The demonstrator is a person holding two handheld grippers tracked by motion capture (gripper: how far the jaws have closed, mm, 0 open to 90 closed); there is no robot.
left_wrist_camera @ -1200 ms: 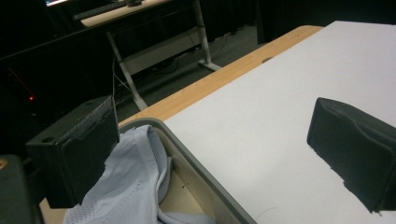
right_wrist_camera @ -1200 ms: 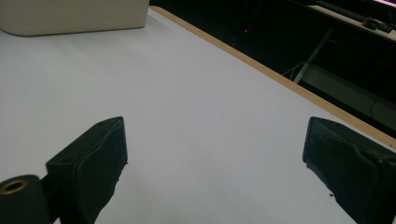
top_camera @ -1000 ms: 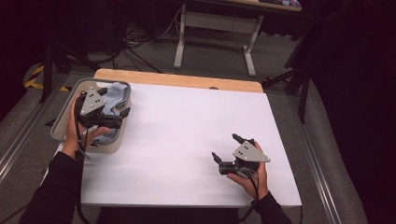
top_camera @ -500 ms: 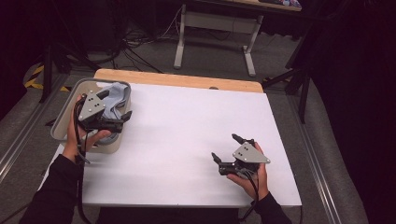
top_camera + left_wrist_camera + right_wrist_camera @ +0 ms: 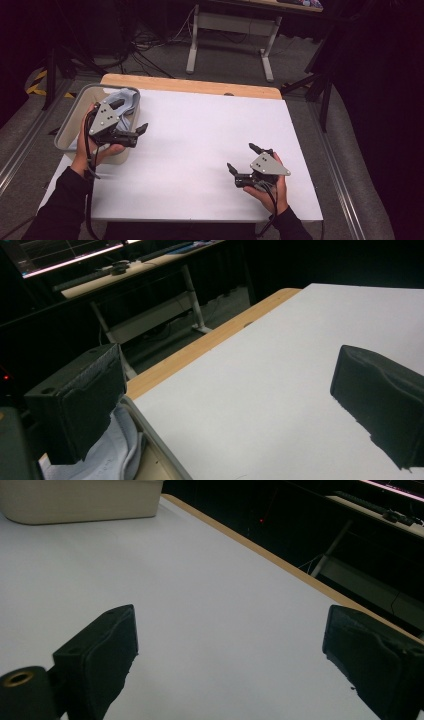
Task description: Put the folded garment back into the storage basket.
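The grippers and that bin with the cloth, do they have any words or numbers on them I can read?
None can be read.
Left gripper: plain grey plate, no text.
Right gripper: plain grey plate, no text.
Bin and cloth: no label in sight.
Screen on the far desk: glowing lines, too blurred to read.

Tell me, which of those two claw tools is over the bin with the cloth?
The left gripper, at the table's left edge. It sits by the grey bin holding the pale cloth; the right gripper hangs over bare white tabletop.
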